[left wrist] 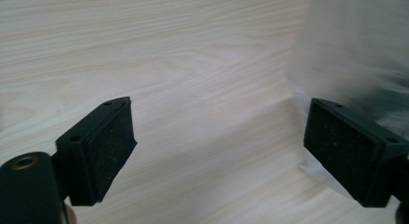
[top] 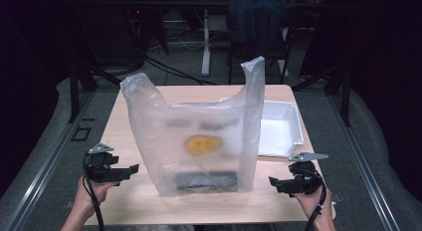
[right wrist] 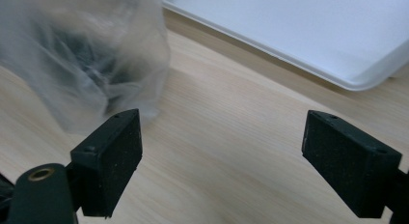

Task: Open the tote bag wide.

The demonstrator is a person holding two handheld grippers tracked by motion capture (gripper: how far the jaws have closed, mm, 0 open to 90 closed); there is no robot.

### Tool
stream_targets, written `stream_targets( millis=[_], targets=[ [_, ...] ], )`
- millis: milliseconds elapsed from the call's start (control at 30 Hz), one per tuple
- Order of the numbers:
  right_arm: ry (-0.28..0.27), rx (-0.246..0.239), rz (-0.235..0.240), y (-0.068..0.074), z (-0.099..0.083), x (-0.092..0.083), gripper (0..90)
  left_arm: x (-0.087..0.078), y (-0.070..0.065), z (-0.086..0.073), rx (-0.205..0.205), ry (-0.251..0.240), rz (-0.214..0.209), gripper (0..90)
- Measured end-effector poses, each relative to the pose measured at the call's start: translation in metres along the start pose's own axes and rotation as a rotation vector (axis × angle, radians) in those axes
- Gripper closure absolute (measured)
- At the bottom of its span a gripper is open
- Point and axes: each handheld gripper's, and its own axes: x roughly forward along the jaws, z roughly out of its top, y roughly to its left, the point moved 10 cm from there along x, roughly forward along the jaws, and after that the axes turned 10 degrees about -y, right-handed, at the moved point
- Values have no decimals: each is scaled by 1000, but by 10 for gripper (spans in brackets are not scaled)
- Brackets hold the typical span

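Observation:
A translucent plastic bag [top: 199,136] stands upright in the middle of the wooden table [top: 129,196], its two handles sticking up. Through its wall show a yellow-orange round thing [top: 202,144] and a dark flat thing [top: 206,181] at the bottom. My left gripper [top: 133,169] sits left of the bag, open, nothing between its jaws. In the left gripper view [left wrist: 219,151] the bag [left wrist: 352,55] lies at the right. My right gripper [top: 272,181] is right of the bag, open and empty. The right gripper view [right wrist: 222,161] has the bag [right wrist: 82,55] at upper left.
A white tray [top: 293,122] rests on the table behind and right of the bag, and in the right gripper view the tray [right wrist: 308,35] runs across the top. Beyond the table's far edge are dark floor, a table leg and cables.

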Motion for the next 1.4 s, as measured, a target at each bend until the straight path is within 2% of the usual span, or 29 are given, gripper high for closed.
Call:
stream_targets(
  millis=[100, 133, 167, 200, 233, 267, 300, 333, 433, 467, 500, 533, 567, 600, 633, 700, 733, 767, 867, 900, 1000, 1033, 1067, 1100, 1167, 1200, 1233, 1300, 1400],
  targets=[
    [13, 7, 36, 7, 2, 0, 141, 1, -9, 0, 16, 0, -32, 83],
    [11, 15, 80, 18, 7, 2, 152, 2, -15, 0, 27, 3, -47, 82],
    [11, 9, 83, 21, 9, 3, 160, 2, -23, 1, 22, 5, -78, 82],
    [-3, 7, 98, 27, 13, 5, 169, 2, -23, 1, 22, 5, -78, 82],
    [-3, 7, 98, 27, 13, 5, 169, 3, -27, 2, 21, 6, -100, 82],
    [4, 3, 122, 35, 16, 6, 177, 3, -31, 3, 20, 5, -113, 83],
    [-7, -6, 132, 45, 25, 8, 237, 4, -34, 4, 23, 1, -126, 103],
    [-6, -11, 150, 51, 29, 10, 251, 7, -40, 7, 28, -5, -140, 133],
    [-21, -14, 181, 62, 42, 15, 347, 12, -48, 11, 29, -4, -169, 212],
    [-21, -14, 181, 62, 42, 15, 347, 12, -48, 11, 29, -4, -169, 258],
    [-22, -18, 212, 68, 47, 19, 418, 15, -51, 12, 32, -10, -184, 286],
    [-22, -18, 212, 68, 47, 19, 418, 17, -56, 13, 31, -13, -202, 286],
    [-21, -28, 209, 73, 51, 23, 532, 21, -62, 16, 42, -28, -211, 343],
    [-10, -31, 220, 76, 51, 26, 556, 24, -65, 17, 46, -33, -215, 383],
    [-7, -34, 223, 78, 52, 29, 634, 26, -67, 18, 49, -38, -214, 399],
    [4, -43, 218, 78, 51, 32, 677, 28, -69, 18, 57, -36, -212, 444],
    [25, -48, 211, 79, 48, 37, 790, 31, -70, 18, 60, -40, -206, 540],
    [25, -48, 211, 79, 48, 37, 790, 32, -71, 18, 57, -38, -213, 540],
    [60, -41, 194, 77, 38, 41, 886, 36, -73, 12, 63, -21, -231, 704],
    [80, -37, 195, 77, 32, 42, 893, 39, -75, 6, 65, 5, -251, 769],
    [100, -39, 203, 78, 26, 42, 894, 43, -79, -3, 76, 38, -266, 810],
    [133, -57, 204, 80, 17, 43, 893, 45, -81, -6, 91, 51, -265, 772],
    [139, -62, 208, 80, 14, 43, 893, 42, -86, -6, 97, 61, -291, 732],
    [149, -69, 205, 81, 11, 43, 892, 42, -86, -6, 97, 61, -291, 650],
    [150, -69, 206, 82, 9, 44, 893, 33, -91, 12, 84, 11, -276, 485],
    [152, -70, 207, 83, 9, 44, 893, 33, -91, 12, 84, 11, -276, 425],
    [152, -70, 207, 83, 9, 44, 893, 30, -92, 20, 87, -9, -272, 425],
    [152, -74, 205, 84, 9, 45, 893, 24, -97, 38, 78, -64, -278, 326],
    [167, -93, 205, 86, 6, 46, 893, 29, -101, 49, 75, -92, -262, 295]
  ],
)
